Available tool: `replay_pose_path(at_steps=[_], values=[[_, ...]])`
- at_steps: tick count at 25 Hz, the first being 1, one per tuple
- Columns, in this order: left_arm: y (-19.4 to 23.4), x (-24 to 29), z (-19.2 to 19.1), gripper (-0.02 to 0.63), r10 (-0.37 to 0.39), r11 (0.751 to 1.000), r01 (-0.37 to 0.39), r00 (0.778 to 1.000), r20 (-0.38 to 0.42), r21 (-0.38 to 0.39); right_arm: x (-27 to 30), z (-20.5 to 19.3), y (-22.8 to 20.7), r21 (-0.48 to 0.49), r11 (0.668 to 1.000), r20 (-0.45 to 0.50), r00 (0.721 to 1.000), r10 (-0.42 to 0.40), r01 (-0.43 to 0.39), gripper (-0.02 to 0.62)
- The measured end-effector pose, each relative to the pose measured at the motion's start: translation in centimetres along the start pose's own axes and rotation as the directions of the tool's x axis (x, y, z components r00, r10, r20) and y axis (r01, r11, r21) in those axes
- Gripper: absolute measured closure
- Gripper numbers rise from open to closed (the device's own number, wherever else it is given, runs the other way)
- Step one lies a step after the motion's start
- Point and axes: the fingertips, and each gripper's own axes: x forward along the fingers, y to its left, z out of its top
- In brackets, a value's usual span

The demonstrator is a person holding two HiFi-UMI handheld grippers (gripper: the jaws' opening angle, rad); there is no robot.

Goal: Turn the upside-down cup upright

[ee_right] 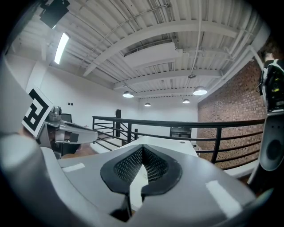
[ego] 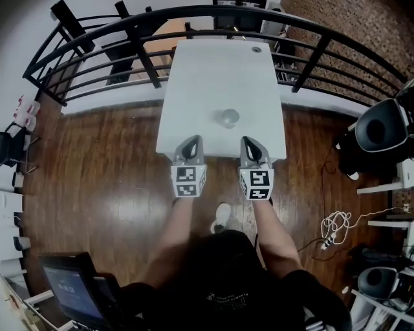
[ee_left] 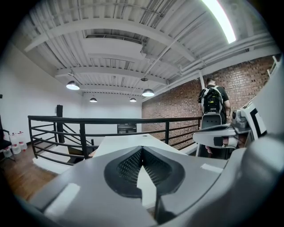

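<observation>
Small, round, see-through cup [ego: 229,118] on the smooth white desk [ego: 194,84], toward its near edge, just ahead of both tools and between their lines, touching neither. Left hand-held gripper [ego: 191,140] and right hand-held gripper [ego: 249,141], grey with black ribbed pads, both clenched on nothing over the desk's front edge. Around the desk, curved black metal railing [ego: 213,11] and glossy dark wooden floor [ego: 110,174].

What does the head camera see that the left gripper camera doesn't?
Only the head view shows the cup and the holder's arms. Only the left gripper view shows ceiling lamps and a person with a backpack. Both show the white table and the black railing.
</observation>
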Motion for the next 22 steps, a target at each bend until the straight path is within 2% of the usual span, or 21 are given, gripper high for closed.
replay_pose_path(at_steps=[11,16,22], values=[[-0.8,-8.4,-1.3,0.609,-0.052,0.997,0.05,0.998,0.026,0.053,-6.8,0.2,6.0,-0.019,0.999,0.035,0.999,-0.027,0.027,0.583],[-1.5,-12.7,-0.6,0.609,-0.067,0.995,0.063,0.996,0.054,0.071,-10.4,0.6,8.4,-0.03,0.999,0.055,0.998,-0.038,0.04,0.583],[-1.8,-17.4,-1.0,0.609,-0.076,0.995,0.073,0.995,0.061,0.063,-14.6,0.9,11.5,-0.047,0.998,0.06,0.997,-0.05,0.053,0.583]])
